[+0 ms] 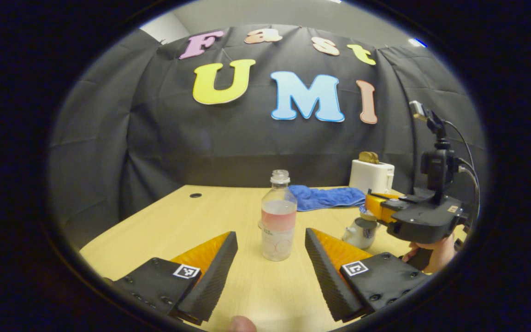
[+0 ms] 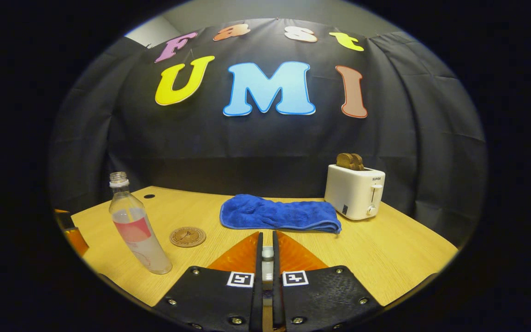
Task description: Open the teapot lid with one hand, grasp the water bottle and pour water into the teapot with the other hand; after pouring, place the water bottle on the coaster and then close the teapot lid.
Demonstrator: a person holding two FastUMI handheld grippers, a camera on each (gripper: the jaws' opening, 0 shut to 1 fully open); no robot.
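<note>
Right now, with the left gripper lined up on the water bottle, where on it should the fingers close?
On the straight body of the water bottle, around its labelled middle, not the narrower neck. It stands upright and uncapped on the table, so a level approach from the front suits. The left gripper is open, a finger either side of the bottle, neither touching it.

The bottle [image 1: 278, 221], at the centre of the left gripper view, is clear plastic with a pink-red band on its label, and the table [image 2: 385, 253] under it is pale yellow wood grain. In the middle of the right gripper view lies a deep blue cloth [image 2: 278, 213], with a white toaster [image 2: 355, 191] holding brown bread to its right and a brown round coaster [image 2: 187, 237] at lower left. The teapot [image 1: 360, 232], at right in the left gripper view, is white with faint blue marks.
</note>
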